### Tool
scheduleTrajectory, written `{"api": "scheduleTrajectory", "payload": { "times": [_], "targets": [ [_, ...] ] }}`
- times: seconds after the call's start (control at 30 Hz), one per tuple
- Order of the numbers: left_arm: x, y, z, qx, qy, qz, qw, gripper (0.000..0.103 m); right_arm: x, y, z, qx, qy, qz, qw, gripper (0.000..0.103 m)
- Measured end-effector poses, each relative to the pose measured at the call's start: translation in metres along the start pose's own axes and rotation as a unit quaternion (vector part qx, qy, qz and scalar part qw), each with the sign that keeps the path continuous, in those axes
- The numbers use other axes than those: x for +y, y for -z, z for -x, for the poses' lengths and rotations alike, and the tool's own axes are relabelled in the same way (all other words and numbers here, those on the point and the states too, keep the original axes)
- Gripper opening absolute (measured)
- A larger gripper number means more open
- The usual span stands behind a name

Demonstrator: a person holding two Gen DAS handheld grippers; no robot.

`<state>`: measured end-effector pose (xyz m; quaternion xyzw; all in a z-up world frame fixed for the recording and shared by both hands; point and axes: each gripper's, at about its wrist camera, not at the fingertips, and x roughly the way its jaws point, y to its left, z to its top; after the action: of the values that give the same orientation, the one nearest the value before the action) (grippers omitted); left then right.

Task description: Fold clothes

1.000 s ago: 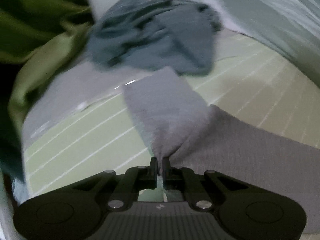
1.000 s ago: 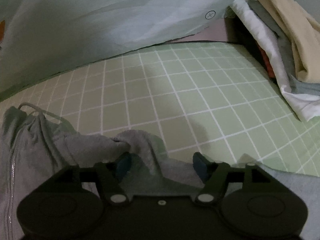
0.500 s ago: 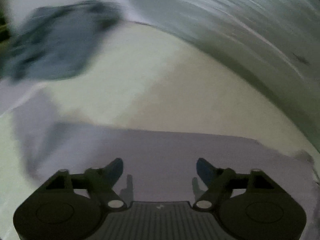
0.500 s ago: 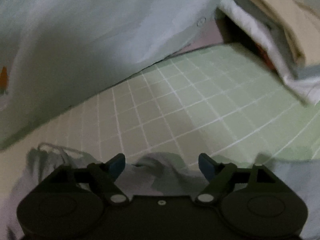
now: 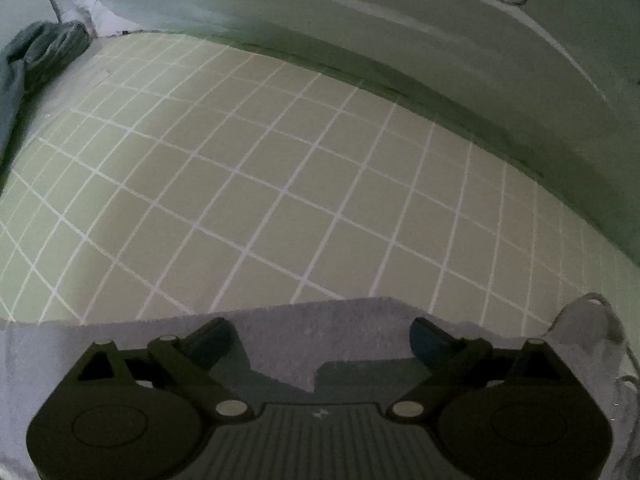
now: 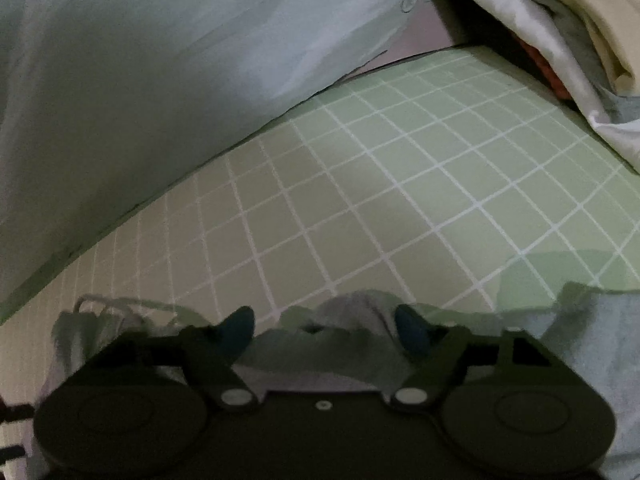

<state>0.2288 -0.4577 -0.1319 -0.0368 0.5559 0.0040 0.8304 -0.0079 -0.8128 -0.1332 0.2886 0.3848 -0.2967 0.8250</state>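
A grey hoodie (image 5: 280,332) lies flat on the green checked mat (image 5: 280,160), along the near edge of the left wrist view. My left gripper (image 5: 322,338) is open just above it, holding nothing. Its drawstring end (image 5: 592,312) shows at the right. In the right wrist view the same grey hoodie (image 6: 344,316) is bunched under my right gripper (image 6: 324,326), which is open and empty. A drawstring loop (image 6: 104,304) lies to the left.
A crumpled blue-grey garment (image 5: 36,52) lies at the mat's far left. A pale sheet (image 6: 160,60) hangs along the back. A stack of folded clothes (image 6: 560,28) sits at the far right of the green checked mat (image 6: 400,180).
My left gripper was shut on a grey sleeve; it has let go, opened and swung right. My right gripper stays open and has drawn back slightly over the hoodie.
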Motion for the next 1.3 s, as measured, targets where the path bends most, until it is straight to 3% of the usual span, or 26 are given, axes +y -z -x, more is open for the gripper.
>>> {"api": "scheduleTrajectory", "payload": {
  "times": [0.03,0.07,0.1,0.13,0.17,0.3,0.4,0.5,0.6,0.67,0.8,0.87,0.93,1.03,1.1,1.2,1.27,1.3],
  "targets": [
    [-0.003,0.003,0.0,-0.009,-0.007,-0.003,0.9999,0.095,0.002,0.003,0.001,-0.004,-0.003,0.017,1.0,0.06],
    [-0.004,0.007,0.004,-0.028,-0.018,-0.003,0.9994,0.082,0.004,0.005,0.002,-0.008,-0.006,0.035,0.999,0.045],
    [-0.005,0.012,0.007,-0.046,-0.027,-0.002,0.9986,0.055,0.006,0.008,0.003,-0.012,-0.009,0.052,0.999,0.036],
    [-0.007,0.015,0.012,-0.061,-0.025,-0.003,0.9978,0.038,0.007,0.011,0.004,-0.014,-0.021,0.073,0.997,0.02],
    [-0.007,0.019,0.017,-0.073,-0.021,-0.002,0.9971,0.001,0.005,0.012,0.007,-0.015,-0.034,0.079,0.996,0.016],
    [0.007,0.027,0.04,-0.089,0.028,0.01,0.9956,0.0,-0.005,0.014,0.033,-0.039,-0.063,0.078,0.994,0.013],
    [0.02,0.043,0.076,-0.125,0.044,-0.016,0.9911,0.0,-0.015,0.018,0.072,-0.071,-0.088,0.068,0.991,0.012],
    [0.042,0.063,0.108,-0.141,0.062,-0.009,0.988,0.0,-0.024,0.034,0.114,-0.1,-0.103,0.091,0.985,0.011],
    [0.062,0.098,0.14,-0.153,0.064,-0.015,0.986,0.0,-0.035,0.063,0.152,-0.116,-0.109,0.11,0.981,0.009],
    [0.074,0.125,0.156,-0.16,0.045,-0.028,0.9857,0.0,-0.044,0.085,0.173,-0.12,-0.11,0.121,0.979,0.009],
    [0.117,0.179,0.166,-0.134,-0.002,-0.044,0.9899,0.0,-0.069,0.129,0.192,-0.091,-0.105,0.13,0.982,0.008],
    [0.139,0.198,0.16,-0.103,-0.014,-0.025,0.9943,0.0,-0.084,0.151,0.19,-0.059,-0.1,0.118,0.986,0.0],
    [0.157,0.214,0.157,-0.073,-0.02,-0.007,0.9971,0.0,-0.095,0.17,0.183,-0.026,-0.076,0.11,0.991,0.0],
    [0.16,0.225,0.16,-0.066,-0.021,-0.017,0.9974,0.001,-0.114,0.183,0.174,0.005,-0.061,0.068,0.996,0.0],
    [0.154,0.224,0.162,-0.07,-0.017,-0.03,0.9969,0.006,-0.118,0.181,0.175,0.002,-0.06,0.06,0.996,0.001],
    [0.138,0.21,0.16,-0.081,-0.008,-0.041,0.9959,0.025,-0.114,0.175,0.18,-0.022,-0.05,0.068,0.996,0.014],
    [0.126,0.199,0.158,-0.089,-0.003,-0.047,0.9949,0.033,-0.109,0.164,0.181,-0.043,-0.048,0.067,0.996,0.036],
    [0.118,0.192,0.157,-0.094,0.0,-0.051,0.9943,0.037,-0.106,0.16,0.182,-0.049,-0.052,0.062,0.996,0.04]
  ]
}}
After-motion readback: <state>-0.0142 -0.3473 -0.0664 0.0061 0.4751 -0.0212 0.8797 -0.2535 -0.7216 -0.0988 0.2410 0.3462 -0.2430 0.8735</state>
